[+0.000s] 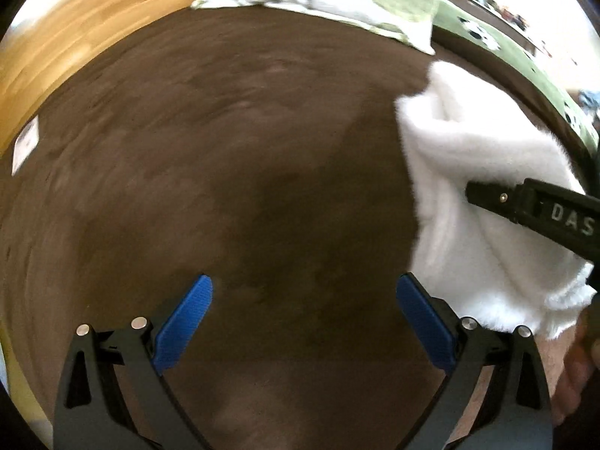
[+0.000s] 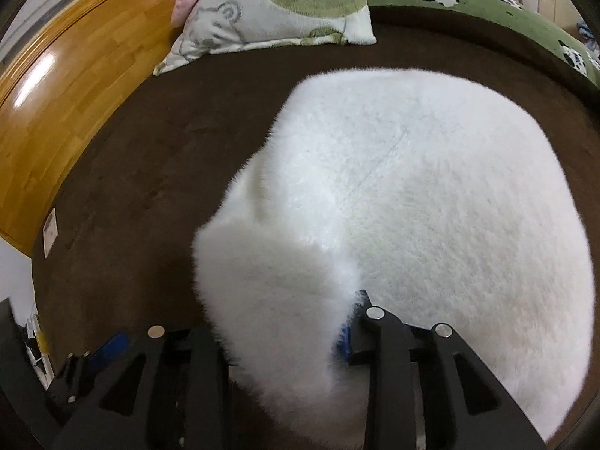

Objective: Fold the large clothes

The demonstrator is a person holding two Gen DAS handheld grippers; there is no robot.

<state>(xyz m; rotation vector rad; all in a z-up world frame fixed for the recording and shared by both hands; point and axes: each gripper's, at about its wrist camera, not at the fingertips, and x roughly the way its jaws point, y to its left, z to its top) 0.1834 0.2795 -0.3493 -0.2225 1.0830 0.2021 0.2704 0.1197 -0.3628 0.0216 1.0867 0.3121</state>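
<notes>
White fleece garment [image 2: 431,195] lengthwise away on brown bedspread [image 2: 150,172], right gripper [image 2: 292,337] jaws pinching its fold, left gripper [image 1: 303,300] jaws wide

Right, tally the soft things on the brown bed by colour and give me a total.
White fluffy garment: 1
White-and-green patterned pillow: 1
Pink pillow behind it: 1
Green blanket with black-and-white patches: 1
Total: 4

I am in a home bedroom: a bed spread with a brown cover [image 2: 150,172] lies below me, a plush pillow [image 2: 277,11] printed with a green patch sits at its far end against a glossy wooden headboard [image 2: 75,86], and a green blanket [image 2: 487,3] with black-and-white spots lies beyond.
</notes>
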